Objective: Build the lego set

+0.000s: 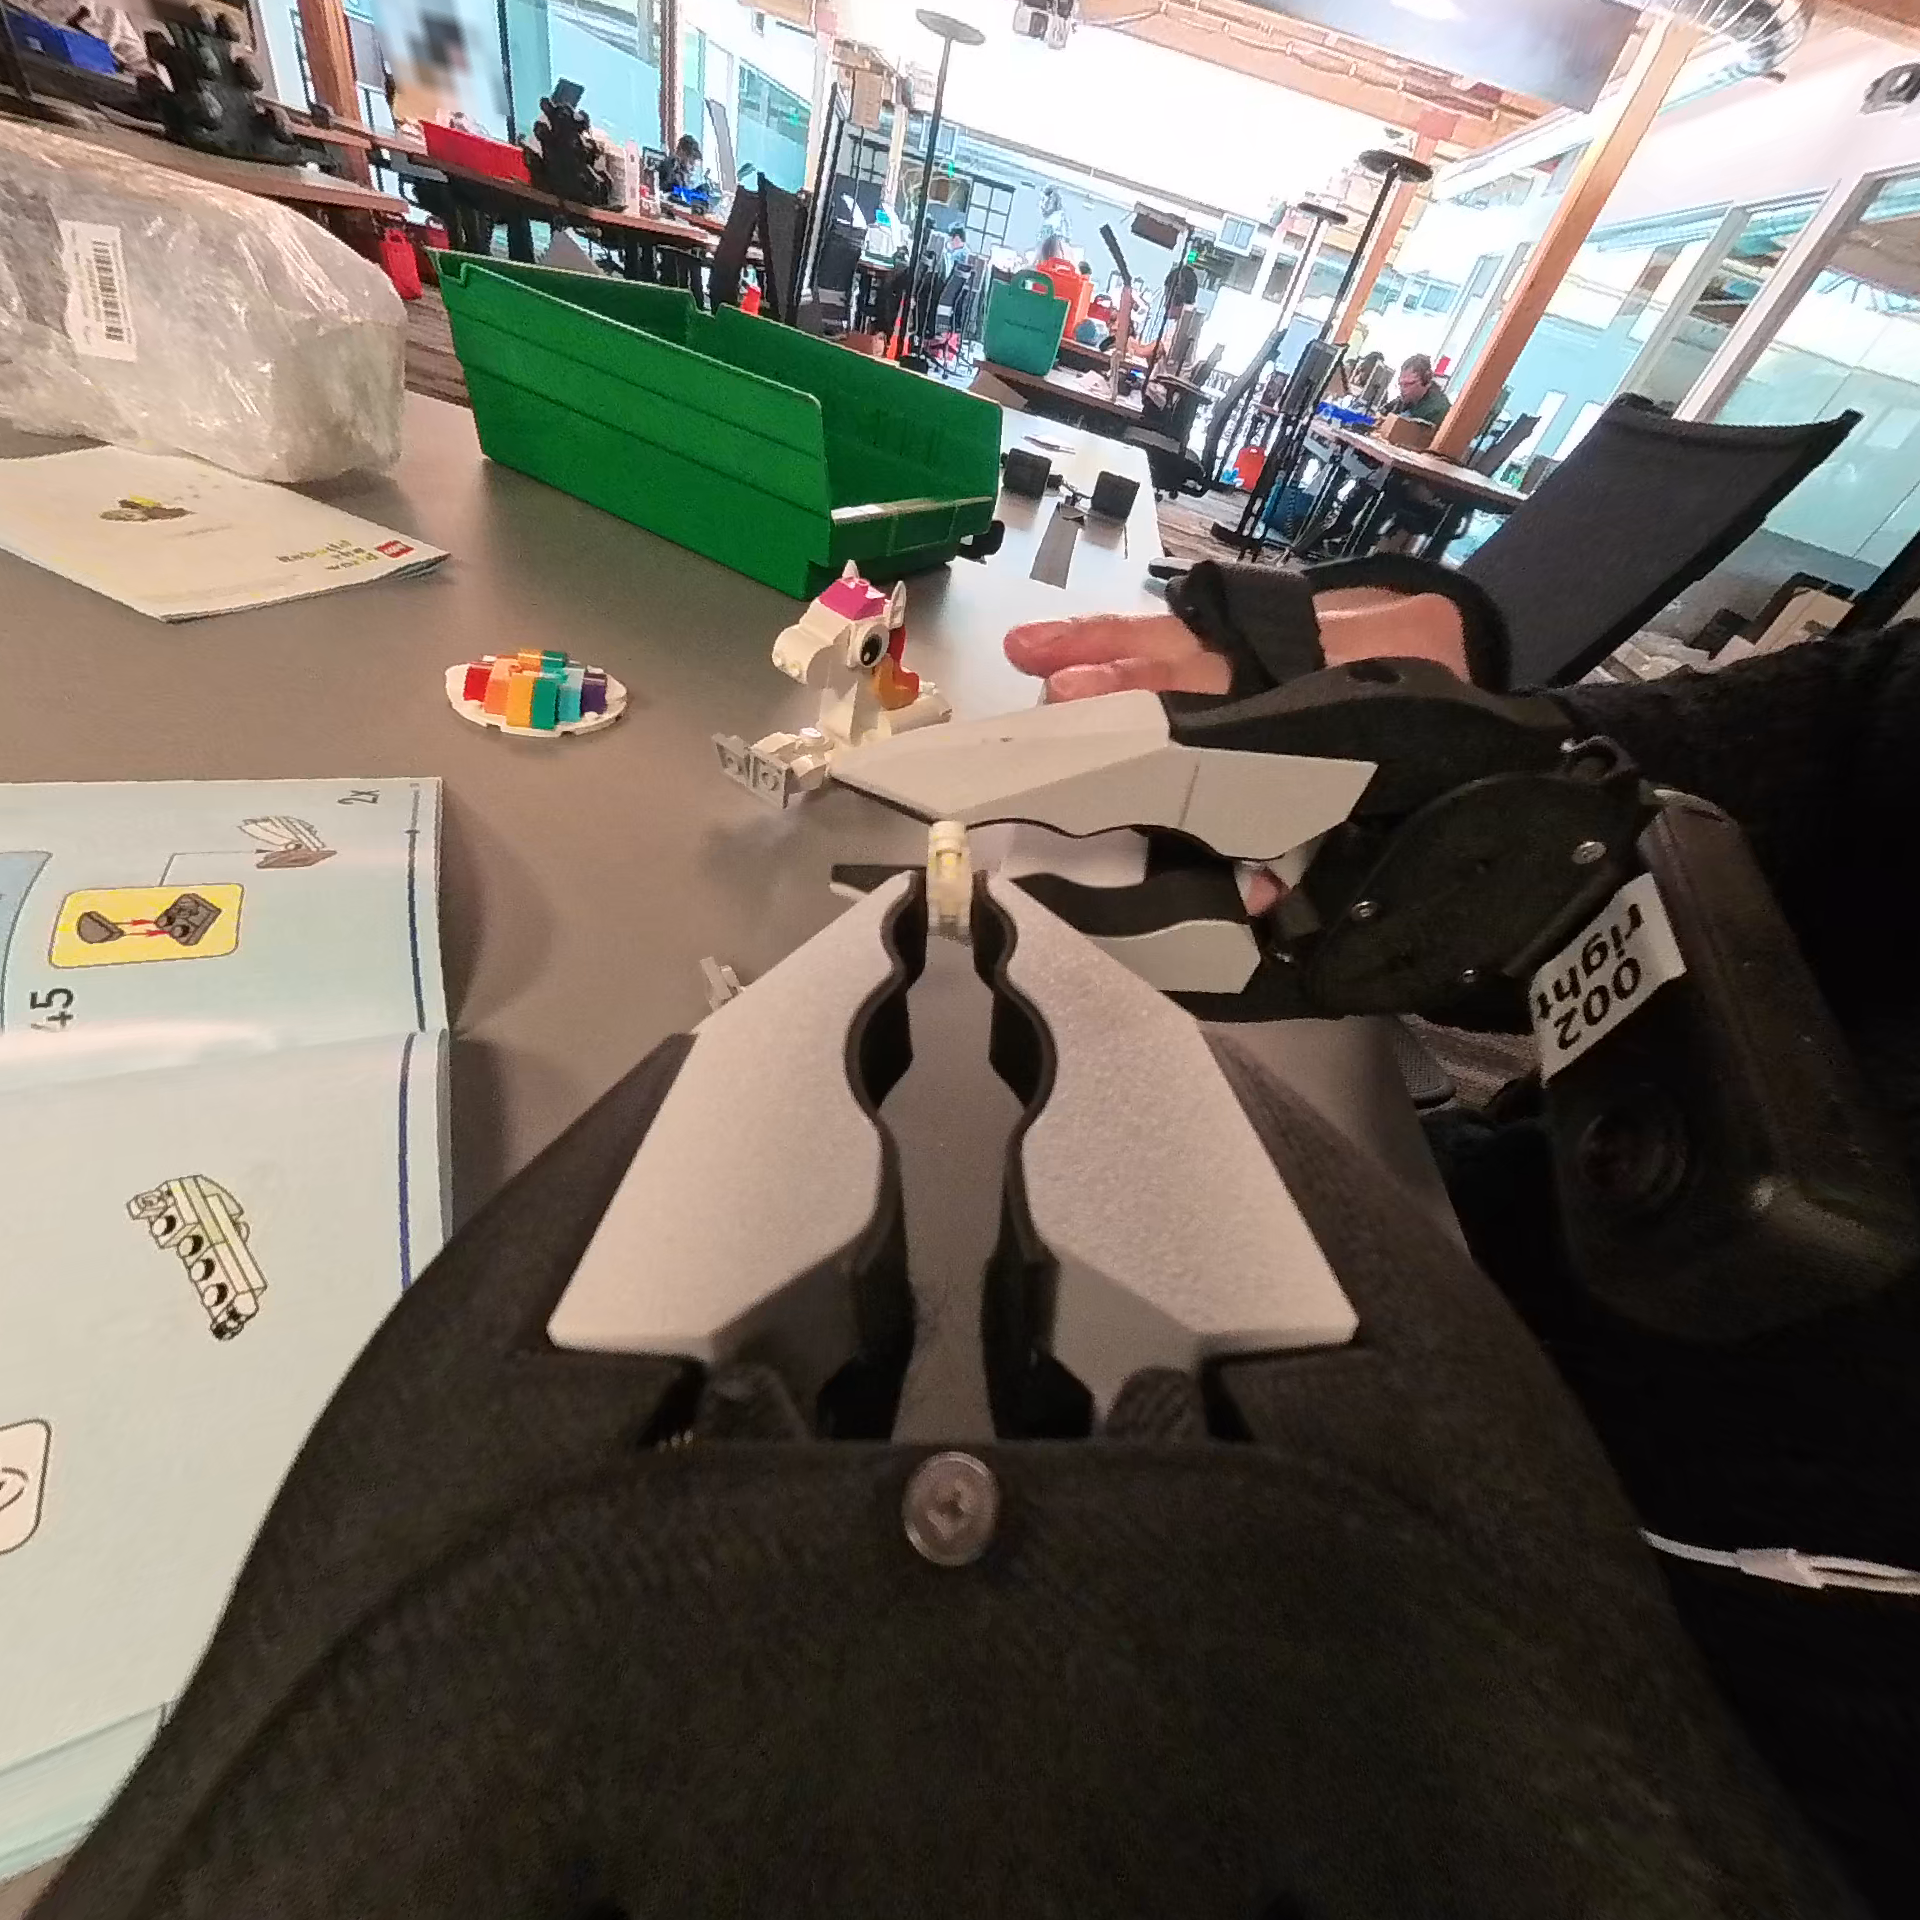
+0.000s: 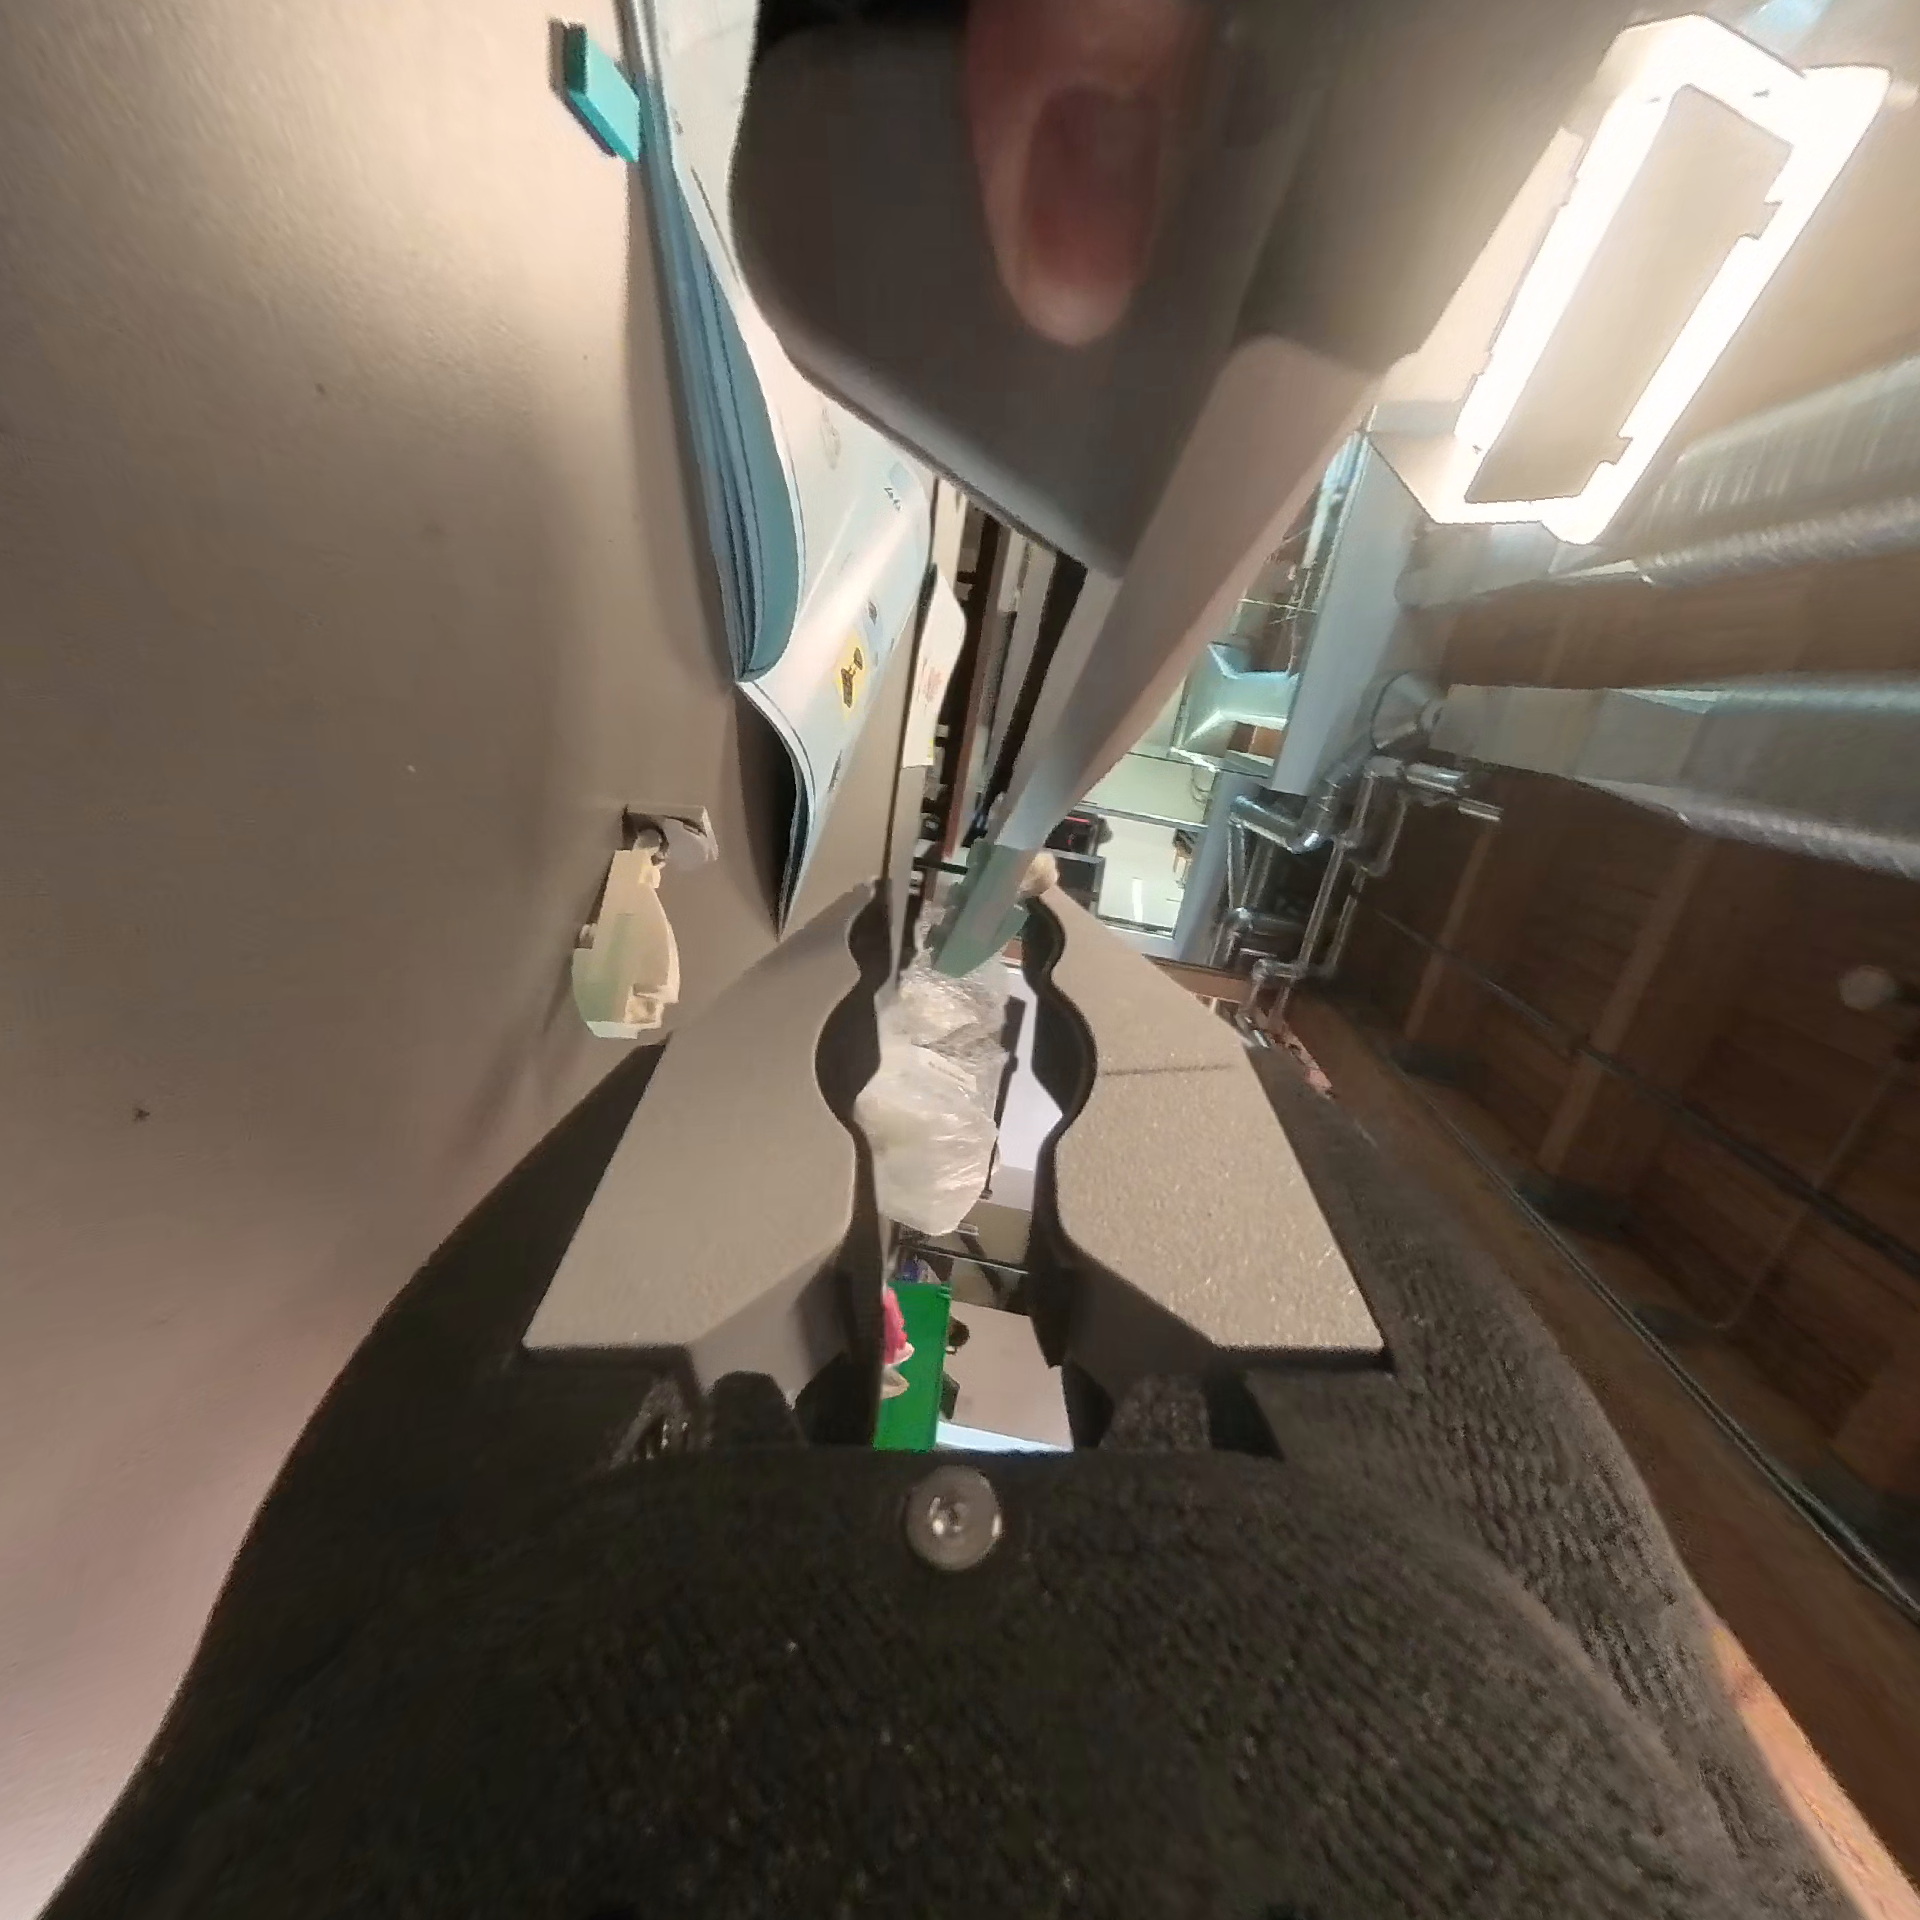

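My left gripper (image 1: pixel 948 896) is shut on a small cream-white lego piece (image 1: pixel 948 868) and holds it upright above the grey table (image 1: pixel 582 894). My right gripper (image 1: pixel 847 826) comes in sideways from the right, jaws apart, one finger above the piece and one below. In the right wrist view its jaws (image 2: pixel 961 920) stand open around the left gripper's fingertip (image 2: pixel 977 914); the piece shows there only as a cream bit (image 2: pixel 1042 871). A white lego unicorn (image 1: pixel 857 665) stands behind, with a grey studded plate (image 1: pixel 764 774) at its foot. A rainbow build on a round white plate (image 1: pixel 535 691) lies to the left.
An open instruction booklet (image 1: pixel 208 1091) lies at the left, a second booklet (image 1: pixel 208 540) and a plastic bag (image 1: pixel 177 312) behind it. A green bin (image 1: pixel 717 436) stands at the back. A small loose white piece (image 2: pixel 623 956) lies on the table. A person's hand (image 1: pixel 1122 649) holds the right gripper. Less than 4 cm separates the two grippers' tips.
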Available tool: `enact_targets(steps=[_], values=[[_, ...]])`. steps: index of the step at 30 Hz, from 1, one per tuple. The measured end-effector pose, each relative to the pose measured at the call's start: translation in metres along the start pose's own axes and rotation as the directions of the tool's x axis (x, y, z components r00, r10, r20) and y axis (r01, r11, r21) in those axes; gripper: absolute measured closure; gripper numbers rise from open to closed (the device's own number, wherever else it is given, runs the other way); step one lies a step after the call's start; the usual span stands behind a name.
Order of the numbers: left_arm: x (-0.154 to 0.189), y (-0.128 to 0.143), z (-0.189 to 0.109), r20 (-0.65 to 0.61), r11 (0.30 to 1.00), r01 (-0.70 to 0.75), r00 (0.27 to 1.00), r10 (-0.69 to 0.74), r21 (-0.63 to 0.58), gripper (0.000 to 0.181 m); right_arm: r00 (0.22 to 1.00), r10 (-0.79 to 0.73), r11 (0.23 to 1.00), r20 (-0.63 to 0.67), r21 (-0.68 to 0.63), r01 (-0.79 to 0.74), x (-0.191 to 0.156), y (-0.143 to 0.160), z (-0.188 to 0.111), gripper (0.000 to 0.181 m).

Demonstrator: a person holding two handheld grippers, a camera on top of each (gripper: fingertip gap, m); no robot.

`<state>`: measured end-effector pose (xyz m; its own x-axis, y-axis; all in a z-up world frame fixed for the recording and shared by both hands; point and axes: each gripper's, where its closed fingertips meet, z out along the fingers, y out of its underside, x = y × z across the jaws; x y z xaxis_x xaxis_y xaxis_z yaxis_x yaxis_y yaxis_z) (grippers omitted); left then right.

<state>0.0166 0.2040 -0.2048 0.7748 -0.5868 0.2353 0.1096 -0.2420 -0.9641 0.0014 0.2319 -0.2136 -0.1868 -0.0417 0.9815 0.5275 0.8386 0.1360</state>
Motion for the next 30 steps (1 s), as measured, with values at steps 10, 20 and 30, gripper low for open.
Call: enact_targets(steps=[10, 20, 30], values=[[0.0004, 0.0008, 0.0004, 0.002, 1.000, -0.014, 1.000, 0.014, -0.007, 0.174, 0.991, 0.122, 0.992, 0.052, 0.028, -0.124, -0.0017, -0.0055, -0.0014, 0.150], [0.0010, 0.0018, 0.0009, -0.001, 1.000, -0.015, 1.000, 0.015, -0.015, 0.174, 0.982, 0.172, 0.984, 0.074, 0.033, -0.175, -0.0013, -0.0090, -0.0005, 0.157], [0.0026, 0.0027, 0.0014, -0.019, 1.000, 0.020, 1.000, -0.020, -0.019, 0.174, 0.986, 0.162, 0.985, 0.037, 0.055, -0.163, 0.0038, -0.0075, -0.0001, 0.168]])
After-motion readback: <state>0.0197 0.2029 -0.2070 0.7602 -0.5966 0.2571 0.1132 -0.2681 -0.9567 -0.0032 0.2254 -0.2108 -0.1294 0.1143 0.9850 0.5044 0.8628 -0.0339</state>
